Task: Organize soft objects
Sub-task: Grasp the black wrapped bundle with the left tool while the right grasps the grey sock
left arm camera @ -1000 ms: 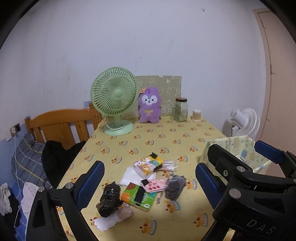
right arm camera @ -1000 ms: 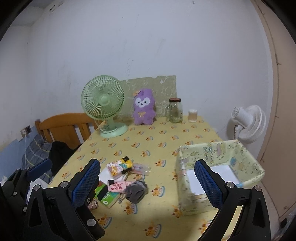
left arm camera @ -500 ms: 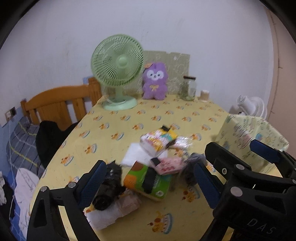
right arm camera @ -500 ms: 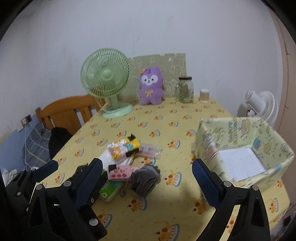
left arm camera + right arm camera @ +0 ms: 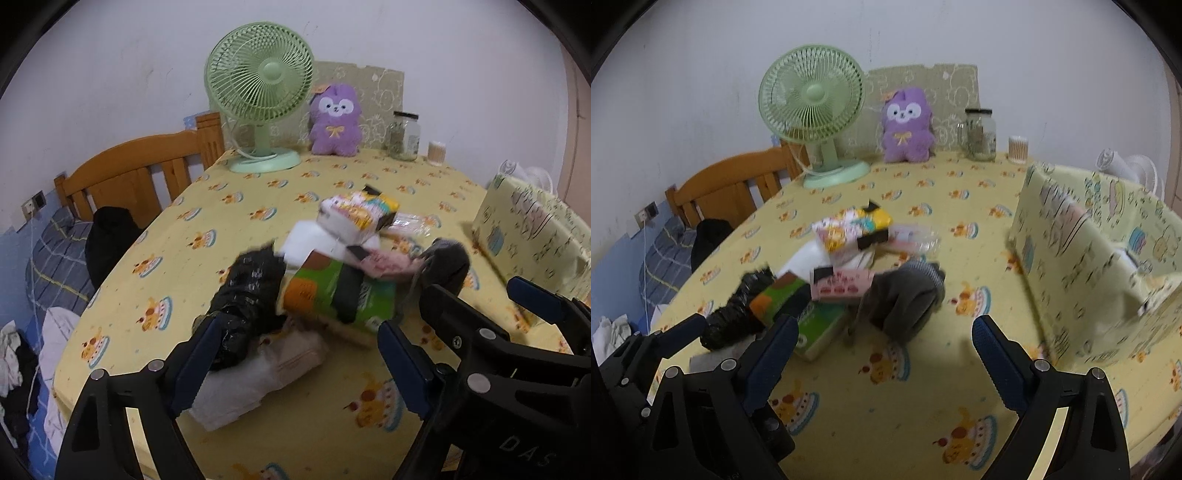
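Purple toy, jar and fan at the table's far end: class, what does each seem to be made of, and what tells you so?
Purple toy: looks like plush fabric, matt and fuzzy at its outline.
Jar: probably glass, since it is see-through with bright glints; its dark lid could be metal or plastic.
Fan: apparently moulded plastic, an even pale green with a thin-ribbed grille.

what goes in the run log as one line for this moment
left gripper: open, closing, over black plastic roll | right gripper: open, empty, near grey knit glove | yellow fabric bin: right
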`<state>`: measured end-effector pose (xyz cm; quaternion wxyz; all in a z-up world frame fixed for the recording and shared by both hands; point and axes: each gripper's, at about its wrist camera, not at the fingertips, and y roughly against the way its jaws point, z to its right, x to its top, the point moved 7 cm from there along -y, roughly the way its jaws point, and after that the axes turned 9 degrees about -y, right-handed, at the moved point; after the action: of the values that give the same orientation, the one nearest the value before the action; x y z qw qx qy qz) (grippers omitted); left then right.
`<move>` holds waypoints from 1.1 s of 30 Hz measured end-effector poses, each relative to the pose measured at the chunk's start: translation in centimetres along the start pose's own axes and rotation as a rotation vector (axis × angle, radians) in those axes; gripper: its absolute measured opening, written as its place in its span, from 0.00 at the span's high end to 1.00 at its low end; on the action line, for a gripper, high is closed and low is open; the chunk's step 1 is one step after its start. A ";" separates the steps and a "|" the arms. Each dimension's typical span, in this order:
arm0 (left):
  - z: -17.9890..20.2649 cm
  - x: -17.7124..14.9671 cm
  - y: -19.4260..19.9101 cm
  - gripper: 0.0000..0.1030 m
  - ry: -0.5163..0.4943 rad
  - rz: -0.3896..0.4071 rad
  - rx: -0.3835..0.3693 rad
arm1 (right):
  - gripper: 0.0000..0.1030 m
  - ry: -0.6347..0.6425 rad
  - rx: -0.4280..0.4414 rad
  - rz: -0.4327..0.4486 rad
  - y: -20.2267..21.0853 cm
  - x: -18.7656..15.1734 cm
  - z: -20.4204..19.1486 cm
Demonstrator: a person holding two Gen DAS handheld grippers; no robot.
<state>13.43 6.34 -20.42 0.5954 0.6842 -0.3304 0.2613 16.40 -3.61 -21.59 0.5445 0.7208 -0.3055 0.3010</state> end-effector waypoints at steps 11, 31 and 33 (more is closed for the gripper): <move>-2.0 1.7 -0.2 0.17 0.010 0.023 0.038 | 0.06 0.002 0.006 0.001 -0.6 1.2 -1.2; -3.6 0.9 -4.3 0.37 0.073 -0.050 -0.035 | 0.58 0.010 -0.133 -0.055 -5.4 1.7 0.0; -3.8 1.0 -4.2 0.38 0.067 -0.052 -0.031 | 0.60 0.007 -0.142 -0.058 -5.6 1.6 0.2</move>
<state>17.43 10.22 -21.83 0.6232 0.6741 -0.2964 0.2636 21.74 -2.75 -23.75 0.6038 0.6880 -0.3031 0.2650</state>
